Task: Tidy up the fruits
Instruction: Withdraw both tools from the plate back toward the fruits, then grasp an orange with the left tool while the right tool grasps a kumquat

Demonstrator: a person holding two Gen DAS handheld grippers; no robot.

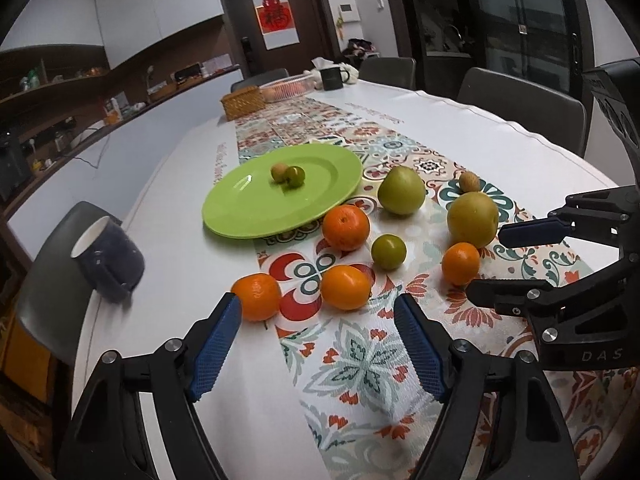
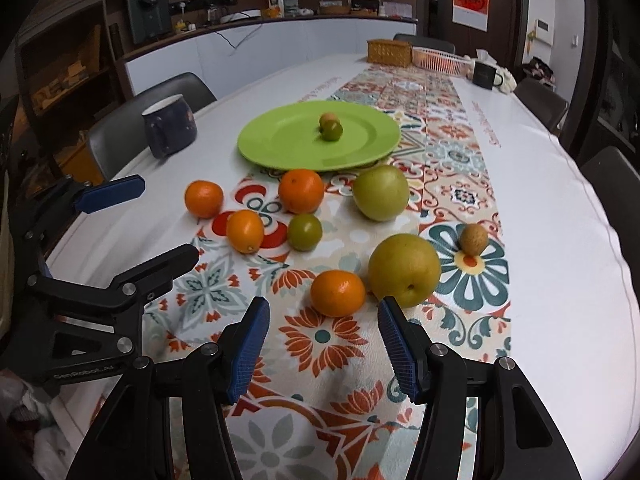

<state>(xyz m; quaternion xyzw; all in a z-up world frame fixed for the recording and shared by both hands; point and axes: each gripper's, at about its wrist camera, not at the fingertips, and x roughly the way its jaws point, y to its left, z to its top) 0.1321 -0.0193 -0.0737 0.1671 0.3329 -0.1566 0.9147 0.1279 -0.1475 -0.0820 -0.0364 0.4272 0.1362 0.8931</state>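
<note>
A green plate point(image 1: 248, 216) point(image 2: 280, 140) holds two small fruits, one brownish point(image 1: 279, 171) and one green point(image 1: 295, 176). Several oranges, a small green fruit point(image 1: 388, 252) point(image 2: 305, 232), a green pear point(image 1: 401, 190) point(image 2: 381, 193), a yellow pear point(image 1: 472, 220) point(image 2: 404, 270) and a small brown fruit point(image 1: 469, 182) point(image 2: 473, 239) lie loose on the patterned runner. My left gripper point(image 1: 317, 299) point(image 2: 168, 217) is open, its tips just short of an orange point(image 1: 345, 286) point(image 2: 245, 231). My right gripper point(image 2: 324, 304) point(image 1: 486, 262) is open and empty, close in front of another orange point(image 2: 338, 293) point(image 1: 461, 263).
A dark blue mug point(image 1: 108, 256) point(image 2: 170, 126) stands near the table's left edge beside the plate. At the far end are a wicker box point(image 1: 244, 102), a pink basket point(image 2: 436, 58) and a dark mug point(image 1: 331, 78). Grey chairs ring the white table.
</note>
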